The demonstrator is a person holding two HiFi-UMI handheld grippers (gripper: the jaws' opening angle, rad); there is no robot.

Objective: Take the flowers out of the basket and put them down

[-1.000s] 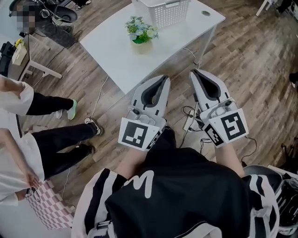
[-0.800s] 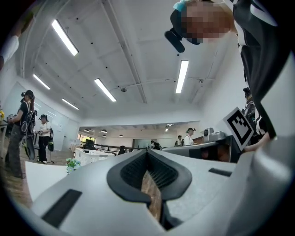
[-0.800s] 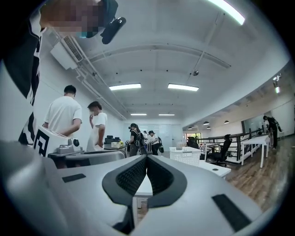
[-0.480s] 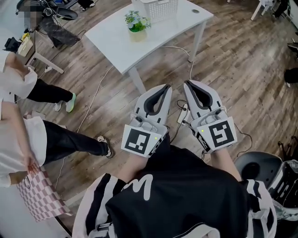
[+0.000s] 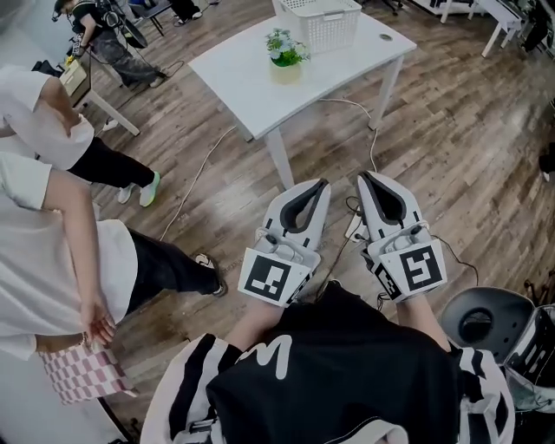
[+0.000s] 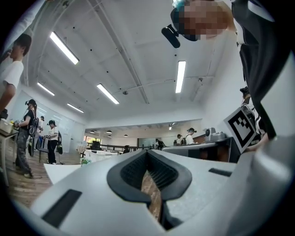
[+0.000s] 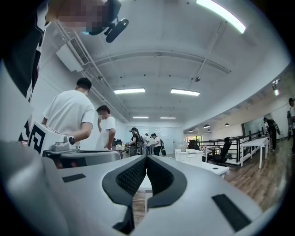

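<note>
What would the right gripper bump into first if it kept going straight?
Probably the white table: the right gripper points level toward its near edge, nothing between. Height is hard to judge.

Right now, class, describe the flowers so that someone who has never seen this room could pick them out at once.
Find the white table on the wooden floor. On it stands a white lattice basket and, beside it, the flowers: pale blossoms and green leaves in a small pot, the only green thing on the table.
</note>
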